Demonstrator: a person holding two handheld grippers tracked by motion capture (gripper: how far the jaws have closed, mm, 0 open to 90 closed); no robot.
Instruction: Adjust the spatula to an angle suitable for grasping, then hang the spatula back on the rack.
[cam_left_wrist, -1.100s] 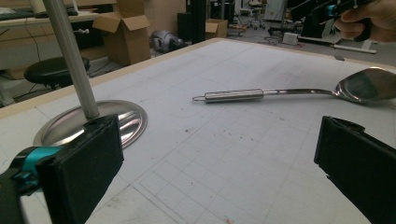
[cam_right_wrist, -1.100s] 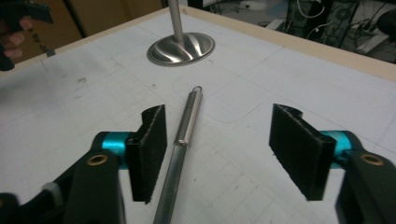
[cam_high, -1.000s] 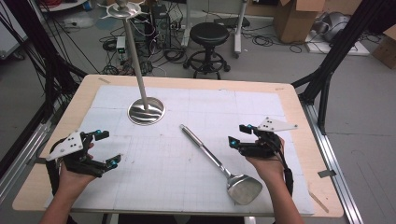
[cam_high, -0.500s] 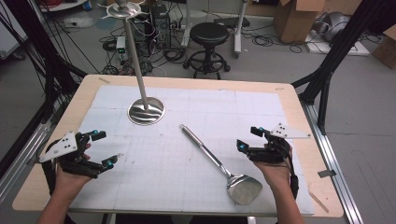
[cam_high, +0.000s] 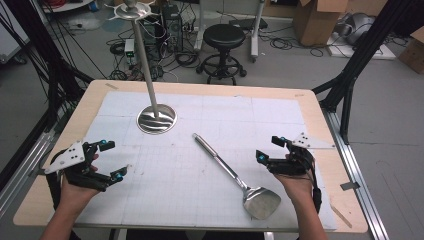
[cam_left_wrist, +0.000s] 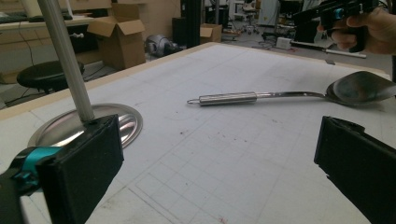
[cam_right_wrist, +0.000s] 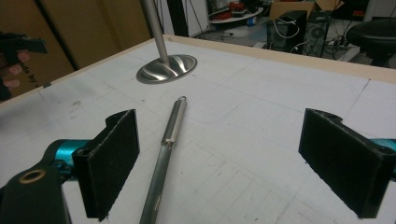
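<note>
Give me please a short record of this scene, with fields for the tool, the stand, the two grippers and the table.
tool: metal spatula, lying flat on the mat, blade toward the person, handle toward the stand
stand: metal pole on a round base, upright, far left of the mat
left gripper: open, holds nothing, left of the spatula, apart from it
right gripper: open, holds nothing, right of the spatula handle, not touching it
table: wooden top, covered by a white gridded mat

Bright even light, soft shadows, slight blur
</note>
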